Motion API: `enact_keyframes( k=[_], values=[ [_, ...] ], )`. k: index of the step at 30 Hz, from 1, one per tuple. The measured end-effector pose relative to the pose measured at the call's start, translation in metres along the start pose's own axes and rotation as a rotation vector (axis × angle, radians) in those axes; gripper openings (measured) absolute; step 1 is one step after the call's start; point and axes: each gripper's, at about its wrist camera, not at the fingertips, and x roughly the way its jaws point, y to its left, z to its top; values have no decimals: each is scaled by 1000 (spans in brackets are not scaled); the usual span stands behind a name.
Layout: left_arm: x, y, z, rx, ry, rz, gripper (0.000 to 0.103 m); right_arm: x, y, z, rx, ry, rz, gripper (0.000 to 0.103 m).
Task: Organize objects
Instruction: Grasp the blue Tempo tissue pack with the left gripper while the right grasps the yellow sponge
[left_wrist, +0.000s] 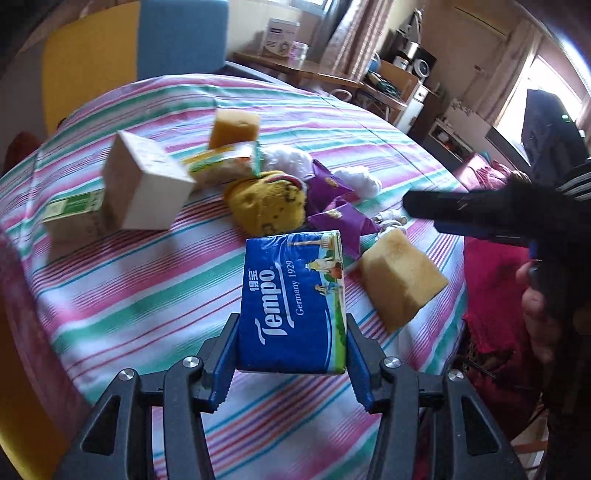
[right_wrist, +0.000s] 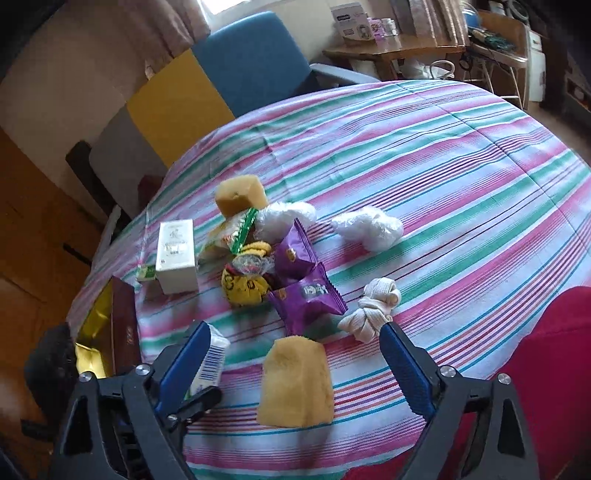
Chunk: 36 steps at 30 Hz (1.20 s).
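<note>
Left gripper (left_wrist: 291, 354) pinches a blue tissue pack (left_wrist: 295, 299) (lifted off the striped cloth (left_wrist: 129, 295)). Right gripper (right_wrist: 295, 358) spread, straddling a yellow sponge (right_wrist: 295, 384).

A home: striped tablecloth (right_wrist: 443, 155), curtains (left_wrist: 354, 40), cluttered wooden side table (right_wrist: 391, 51).

Daylight fills both views, entering from a window (left_wrist: 532, 85) at the upper right of the left wrist frame, where it blows out to white glare. The striped tablecloth (left_wrist: 155, 280) is evenly lit with soft, faint shadows. Motion blur smears the white box (left_wrist: 144, 184) at the left of that frame and the cloth's lower left. Fisheye distortion bows the table edge, and the corners darken to black. The right wrist view is slightly soft throughout.
</note>
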Motion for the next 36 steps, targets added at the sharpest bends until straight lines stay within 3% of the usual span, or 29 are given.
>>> enact_keyframes(
  k=[7,9,11,15,20,27,36],
  values=[
    [-54,24,-13,-83,-84,41,53,31,38,-11,-229,154,-181,72],
    [-65,33,-14,-105,-104,61,53,38,44,-14,-279,176,-249,45],
    [-80,45,-18,-130,-127,74,53,44,46,-15,-311,209,-284,34],
    [-105,75,-29,-174,-157,126,53,43,44,-13,-320,210,-281,33],
    [-129,115,-44,-258,-166,226,53,32,37,-11,-272,170,-217,32],
    [-144,175,-63,-404,-149,370,53,14,21,-5,-254,110,-153,32],
    [-159,214,-77,-509,-148,425,53,17,31,-8,-238,87,-131,32]
  ],
)
